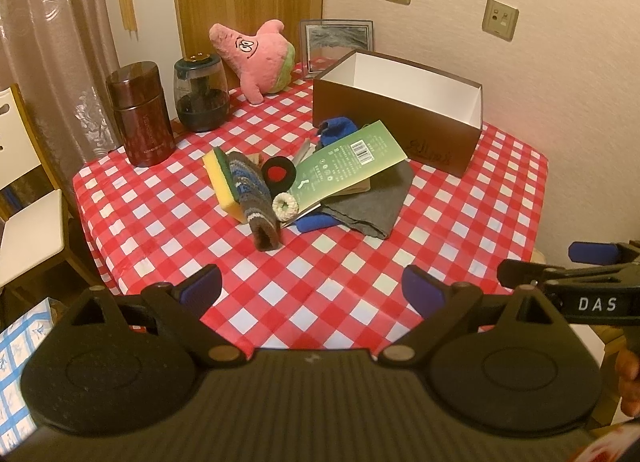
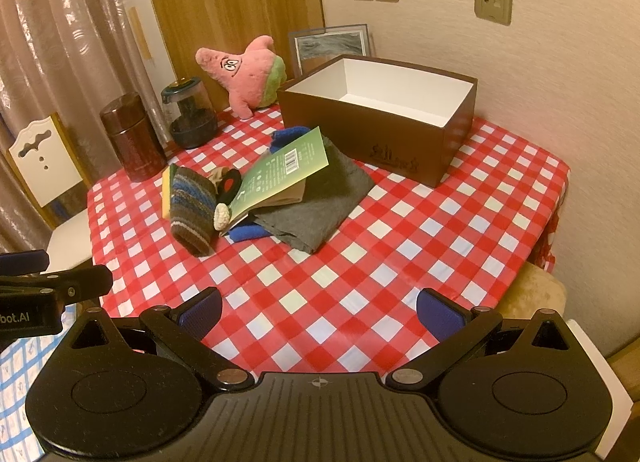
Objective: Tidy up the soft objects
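Left gripper (image 1: 312, 288) hung over the near edge of the table (image 1: 352, 274), blue pads spread wide, nothing between them. Right gripper (image 2: 320, 310) same: jaws apart, empty, over the near edge, beside the left one.

Soft pile sat mid-table on the red-and-white check cloth, just in front of the brown box (image 2: 376, 130):
- knit sock (image 1: 256, 198), ribbed, blue/grey/brown stripes, folded flat, lying against a yellow sponge (image 1: 222, 182) with a green scouring face
- grey cloth (image 2: 316, 206), thin felt-like sheet, loosely folded, corners off-square
- blue fabric (image 1: 316, 222) poking out under the grey cloth, and again at the far side near the box
- white hair tie (image 1: 285, 206), fluffy ring, touching the sock
- black round pad (image 1: 278, 176) with a red centre (couldn't tell what it is)
- green booklet (image 1: 348, 160), stiff card cover with a barcode, propped tilted over the pile

Box was rectangular, open-topped, white inside, nothing visible in it.

Pink star plush (image 2: 248, 72), fuzzy, green band at the bottom, leaned at the far edge against the wood panel. Dark red cylindrical canister (image 1: 140, 114) and glass jar (image 1: 201, 92) with dark contents stood far-left, well apart from the pile.
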Demonstrator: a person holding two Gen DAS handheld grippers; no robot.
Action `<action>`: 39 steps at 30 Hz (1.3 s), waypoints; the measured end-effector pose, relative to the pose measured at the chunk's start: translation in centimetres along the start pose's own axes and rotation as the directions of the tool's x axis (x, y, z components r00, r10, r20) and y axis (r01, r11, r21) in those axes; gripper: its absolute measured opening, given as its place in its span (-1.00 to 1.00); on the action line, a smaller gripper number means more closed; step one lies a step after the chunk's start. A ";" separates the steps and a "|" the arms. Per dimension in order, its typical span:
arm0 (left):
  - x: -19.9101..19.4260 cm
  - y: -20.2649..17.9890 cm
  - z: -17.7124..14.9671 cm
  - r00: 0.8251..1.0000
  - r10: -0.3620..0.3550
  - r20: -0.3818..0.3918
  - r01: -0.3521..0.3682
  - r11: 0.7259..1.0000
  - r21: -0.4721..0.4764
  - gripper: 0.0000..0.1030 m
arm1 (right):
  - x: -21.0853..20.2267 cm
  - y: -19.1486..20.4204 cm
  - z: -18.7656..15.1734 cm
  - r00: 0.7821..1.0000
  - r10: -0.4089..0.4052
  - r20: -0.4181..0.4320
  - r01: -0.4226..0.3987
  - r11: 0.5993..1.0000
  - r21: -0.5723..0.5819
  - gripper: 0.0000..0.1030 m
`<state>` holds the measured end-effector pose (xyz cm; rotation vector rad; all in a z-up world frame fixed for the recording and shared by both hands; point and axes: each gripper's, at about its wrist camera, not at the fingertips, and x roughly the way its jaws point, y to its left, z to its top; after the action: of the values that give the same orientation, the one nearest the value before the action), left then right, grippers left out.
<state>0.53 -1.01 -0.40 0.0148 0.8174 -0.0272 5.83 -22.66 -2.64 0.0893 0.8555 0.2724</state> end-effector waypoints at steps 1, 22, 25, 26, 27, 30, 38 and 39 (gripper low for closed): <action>0.0 0.0 0.5 1.000 0.001 -0.001 -0.001 1.000 0.001 0.87 | 0.0 0.0 0.0 1.000 0.000 0.001 0.000 1.000 0.001 1.00; 4.9 6.8 1.1 0.999 -0.004 -0.045 0.004 1.000 -0.003 0.83 | 3.5 4.2 -1.3 0.994 0.085 0.068 -0.089 0.994 0.068 0.68; 5.4 7.5 1.2 0.999 -0.006 -0.047 0.006 1.000 -0.012 0.83 | 4.2 4.9 -1.3 0.993 0.103 0.055 -0.106 0.993 0.058 0.62; 5.7 7.6 1.2 0.999 -0.004 -0.050 0.003 1.000 -0.017 0.83 | 4.5 5.2 -1.2 0.993 0.109 0.052 -0.111 0.993 0.048 0.58; 5.9 7.8 1.2 0.999 -0.001 -0.053 0.000 1.000 -0.023 0.81 | 4.7 5.4 -1.1 0.992 0.116 0.049 -0.118 0.992 0.038 0.56; 7.0 8.1 1.5 0.998 0.006 -0.067 -0.009 0.999 -0.049 0.78 | 5.6 5.8 -0.7 0.990 0.136 0.046 -0.136 0.991 0.010 0.45; 10.3 8.1 2.6 0.994 0.055 -0.095 -0.066 0.991 -0.118 0.71 | 8.9 5.5 1.5 0.981 0.189 0.038 -0.186 0.980 -0.071 0.19; 10.9 8.1 2.8 0.993 0.062 -0.103 -0.075 0.989 -0.131 0.69 | 9.7 5.3 1.9 0.979 0.202 0.024 -0.199 0.977 -0.081 0.16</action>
<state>10.23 6.82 -6.38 -0.0834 0.9162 0.0944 12.24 -14.89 -7.49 0.1069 0.8032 0.4924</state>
